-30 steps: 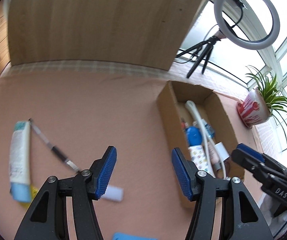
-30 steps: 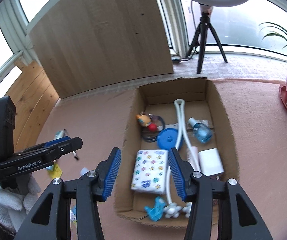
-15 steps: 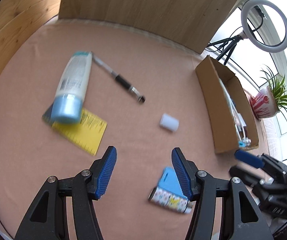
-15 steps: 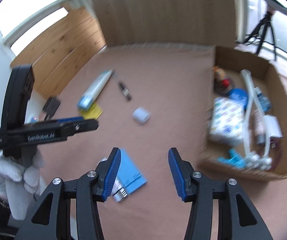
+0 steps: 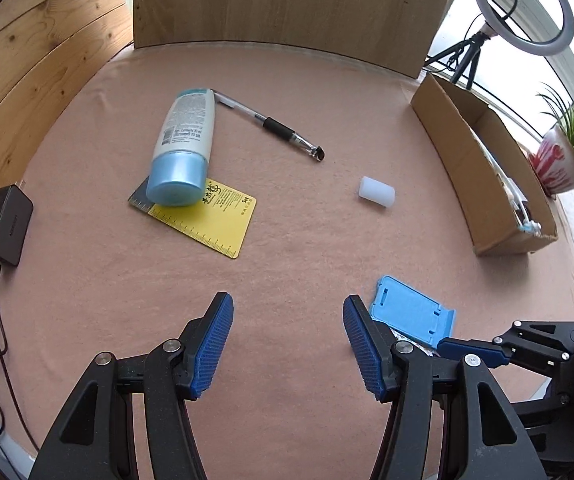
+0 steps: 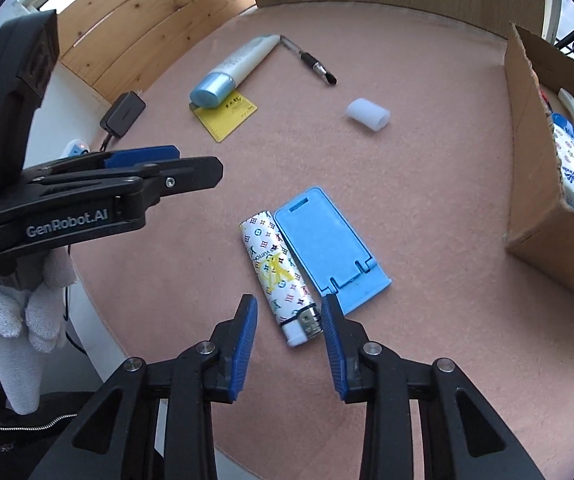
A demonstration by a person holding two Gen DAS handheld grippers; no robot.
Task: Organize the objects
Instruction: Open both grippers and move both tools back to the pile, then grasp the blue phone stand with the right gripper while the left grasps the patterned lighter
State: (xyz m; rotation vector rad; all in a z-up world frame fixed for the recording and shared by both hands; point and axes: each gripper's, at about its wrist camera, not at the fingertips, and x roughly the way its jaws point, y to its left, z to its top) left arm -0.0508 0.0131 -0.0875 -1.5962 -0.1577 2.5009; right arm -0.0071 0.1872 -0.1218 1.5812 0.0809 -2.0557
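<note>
Right gripper lines up on a patterned lighter as sorting goes on

My right gripper (image 6: 289, 322), jaws wide and empty, hangs over the glossy, rounded lighter (image 6: 277, 270) near the table's (image 6: 427, 208) front edge, touching a flat blue plastic stand (image 6: 327, 248); I judge the next move is down and closed, then to the cardboard box (image 6: 535, 184) at the right edge. My left gripper (image 5: 287, 344) is also wide, empty.

Pink table (image 5: 307, 80) bears tube (image 5: 185, 146), pen (image 5: 275, 126), lighter (image 6: 277, 270), box (image 5: 483, 168).
</note>
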